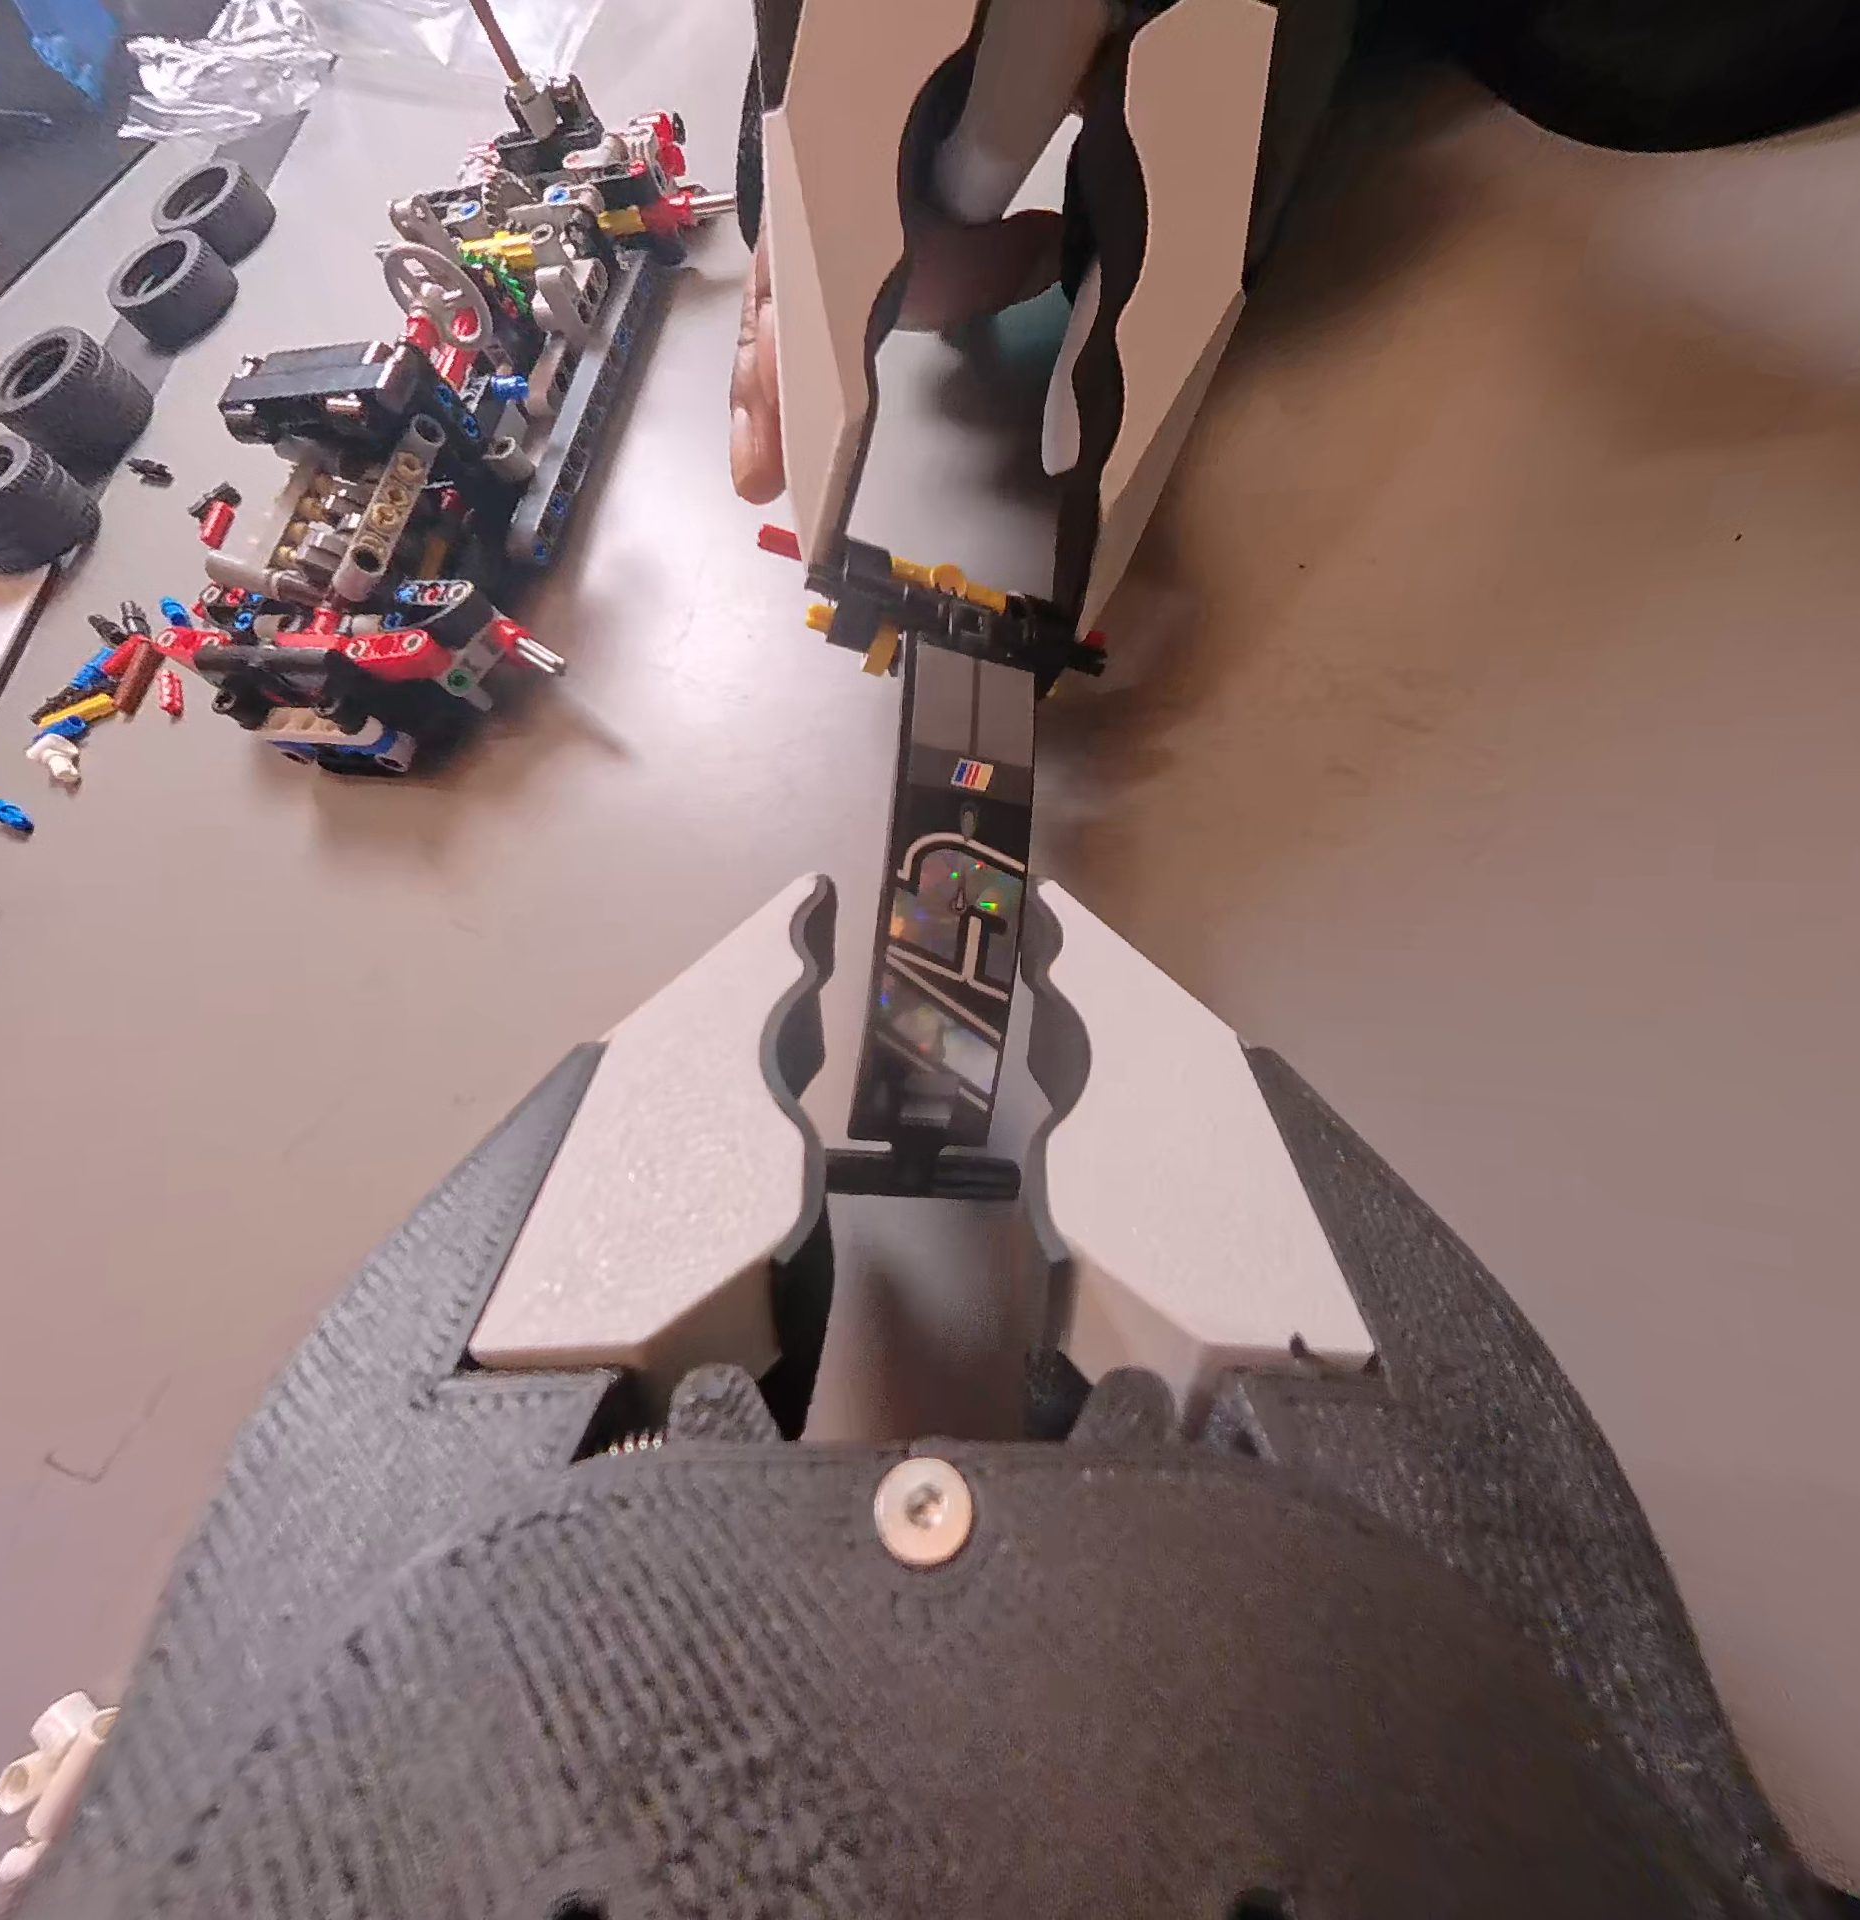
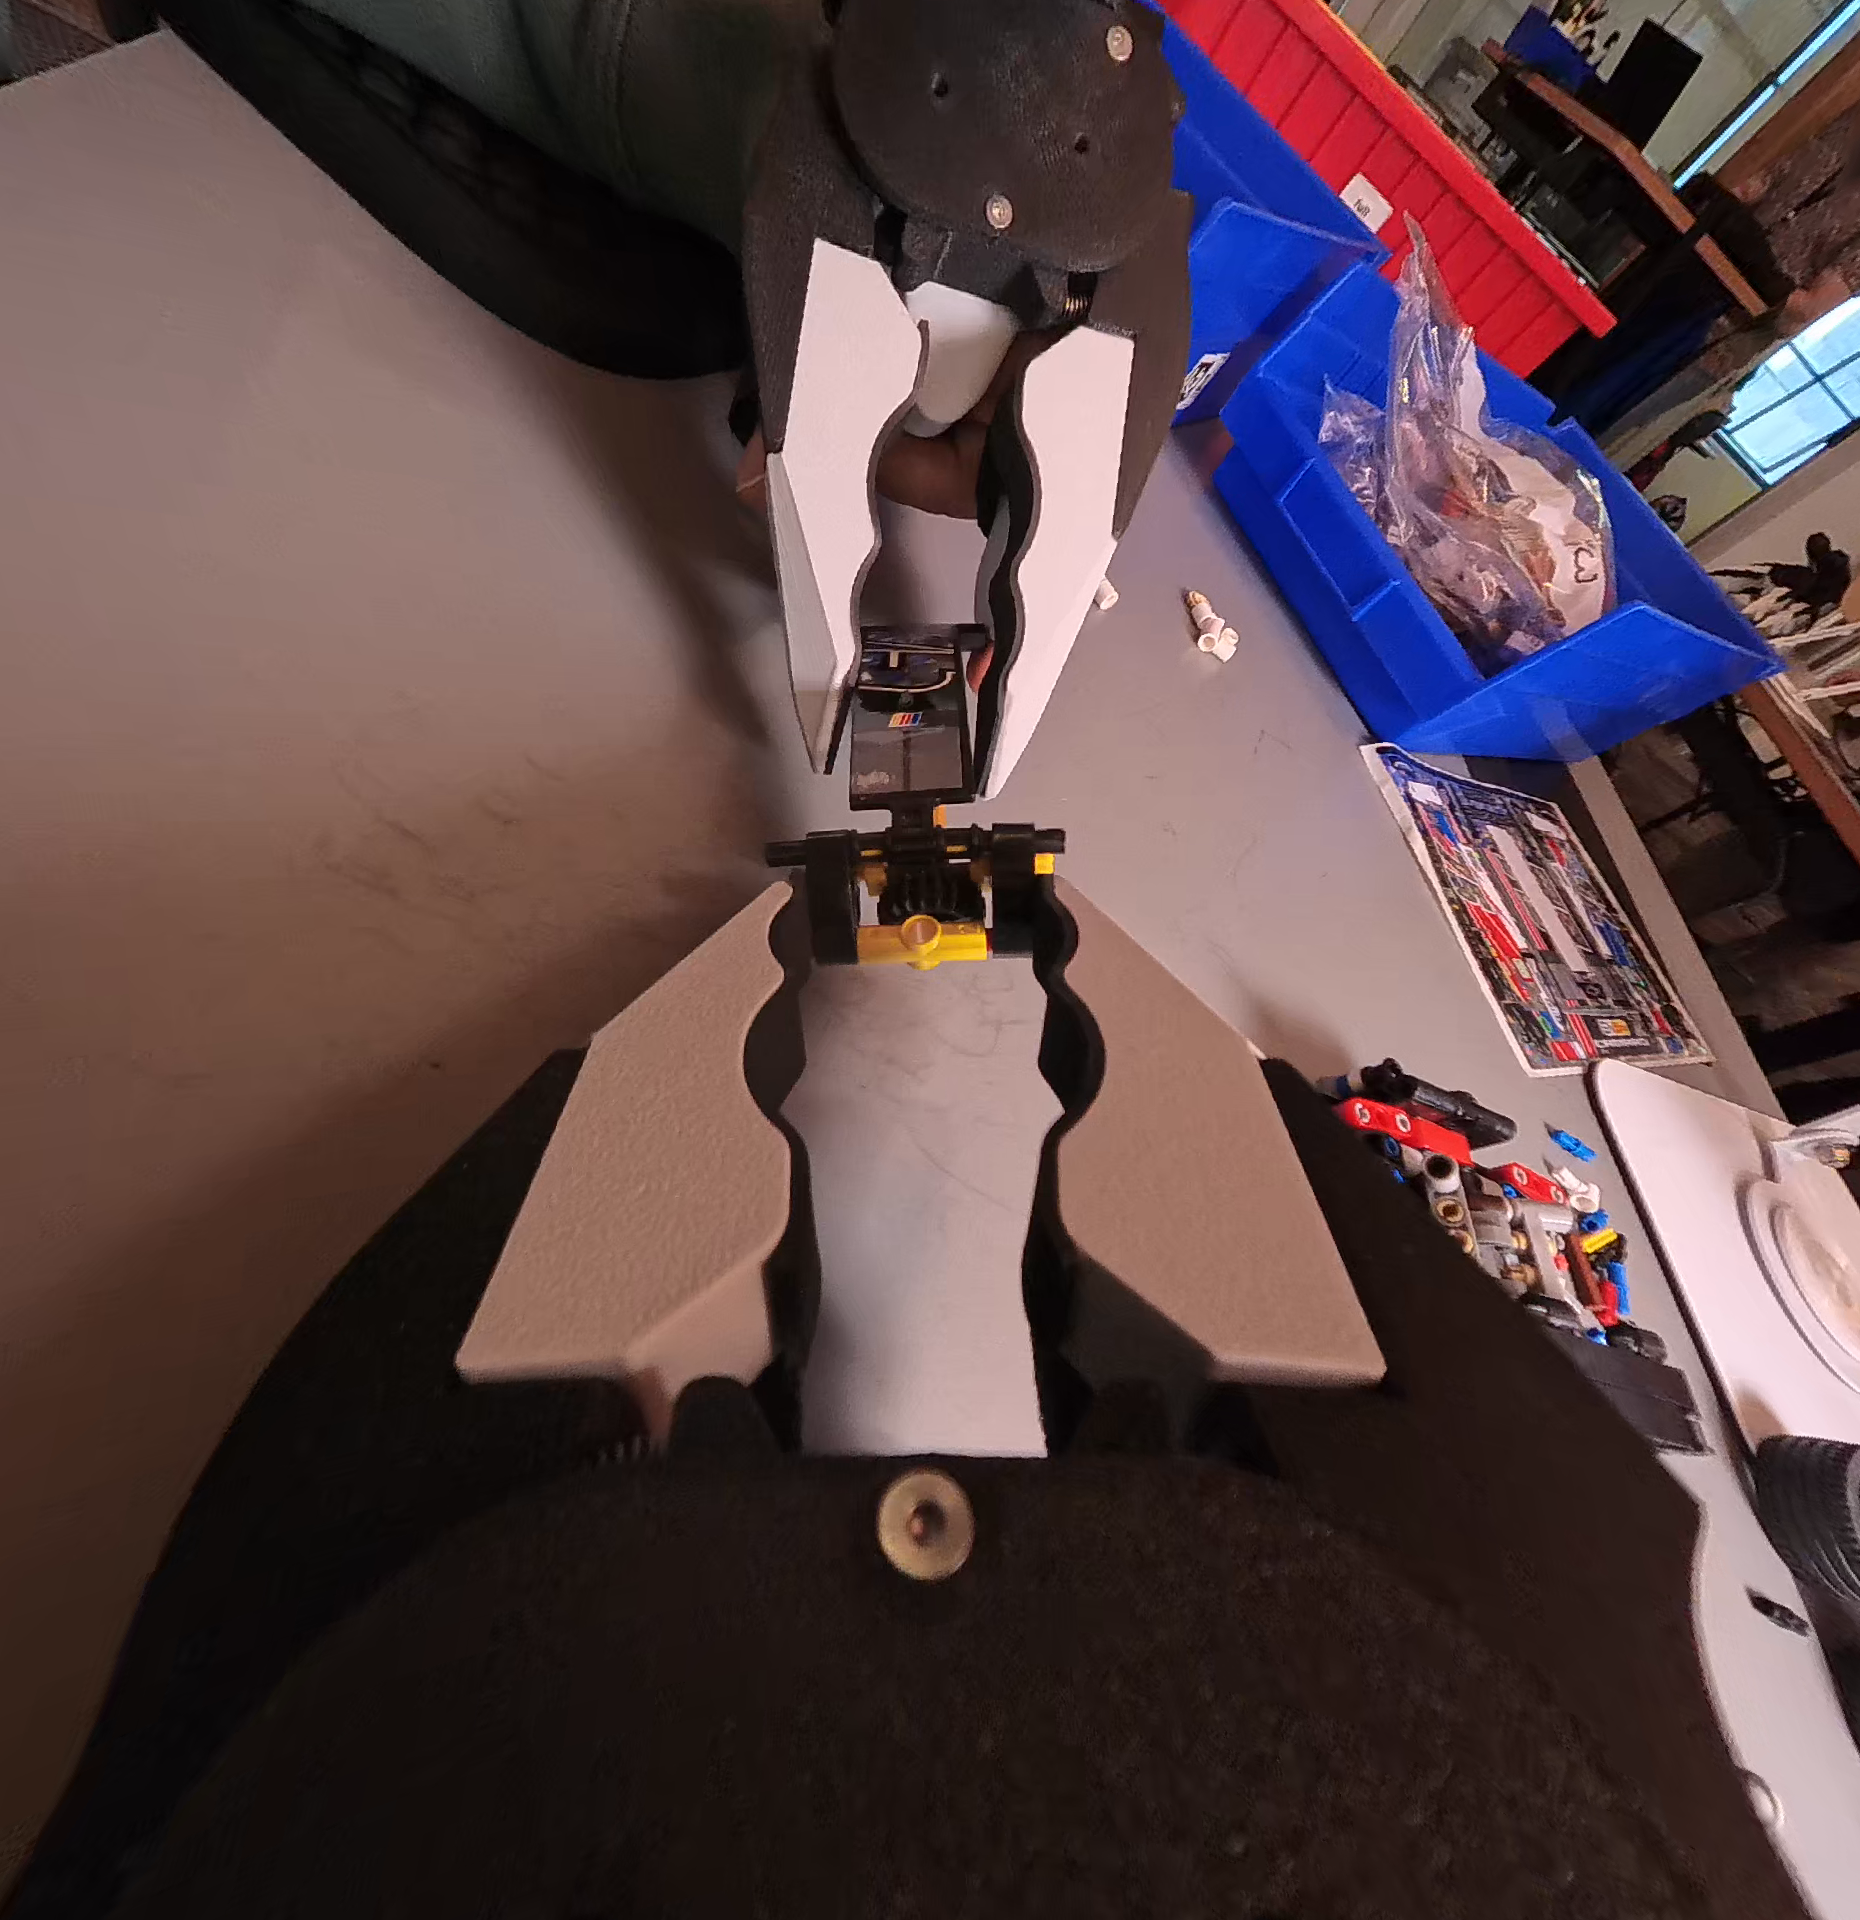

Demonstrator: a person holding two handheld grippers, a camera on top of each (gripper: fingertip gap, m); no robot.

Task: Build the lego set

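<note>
left wrist view: left gripper (image 1: 926,914) clamps a black panel (image 1: 957,904) held over the table (image 1: 1425,831), its long axis running straight ahead to the yellow-black hinge block (image 1: 936,608) pinched by the facing right gripper (image 2: 921,904).

We could not tell whether the left gripper (image 1: 924,925) actually pressed on the black stickered panel (image 1: 957,914), whose near end sat hidden between the jaws. The tyres (image 1: 32,447) were cut by the left edge. The contents of the plastic bag (image 2: 1477,488) in the blue bin (image 2: 1591,686) were too jumbled to identify. The sticker sheet (image 2: 1528,914) was too small to make out.
</note>
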